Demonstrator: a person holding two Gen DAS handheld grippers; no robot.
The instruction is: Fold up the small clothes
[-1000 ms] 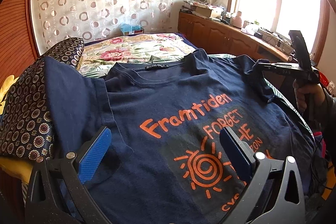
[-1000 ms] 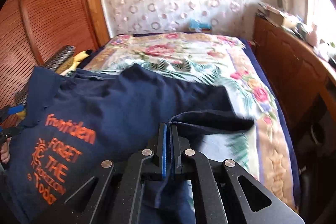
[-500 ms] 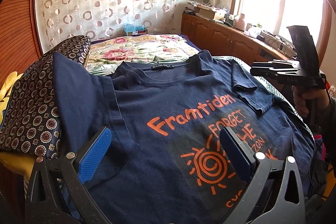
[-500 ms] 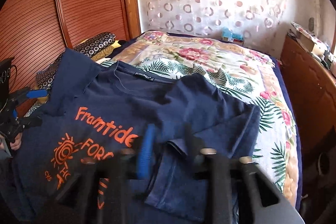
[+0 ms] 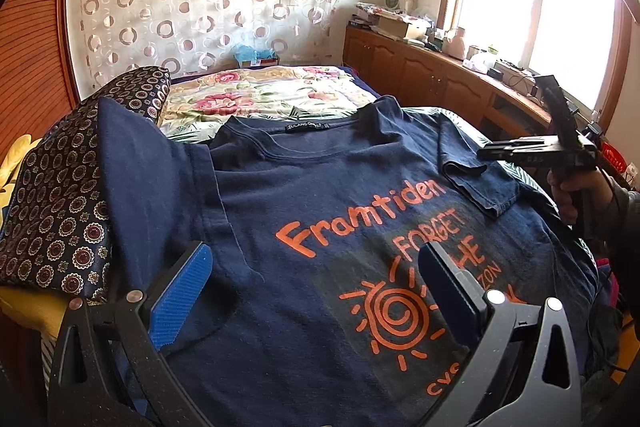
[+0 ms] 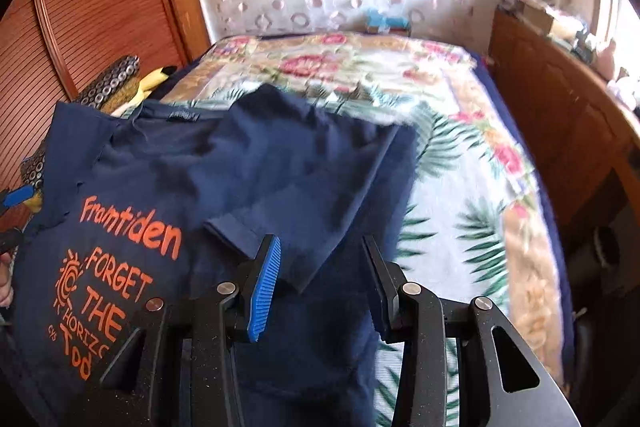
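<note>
A navy T-shirt (image 5: 320, 195) with orange print lies face up on the bed; it also shows in the right wrist view (image 6: 168, 179). Its right sleeve (image 5: 478, 183) is folded inward onto the chest, also seen in the right wrist view (image 6: 304, 199). Its left sleeve (image 5: 136, 163) lies spread over a patterned pillow. My left gripper (image 5: 316, 291) is open and empty, low over the shirt's lower front. My right gripper (image 6: 320, 283) is open and empty just above the folded sleeve's hem; it shows from the side in the left wrist view (image 5: 516, 151).
A dark patterned pillow (image 5: 60, 203) lies at the left under the sleeve. The floral bedspread (image 6: 452, 155) extends behind and to the right of the shirt. A wooden cabinet (image 5: 432, 75) with clutter runs along the right. A wooden wardrobe (image 6: 92, 15) stands at the left.
My right gripper carried the right sleeve inward over the chest, opened and let it go. It has drawn back a little. My left gripper stayed open and nearly still.
</note>
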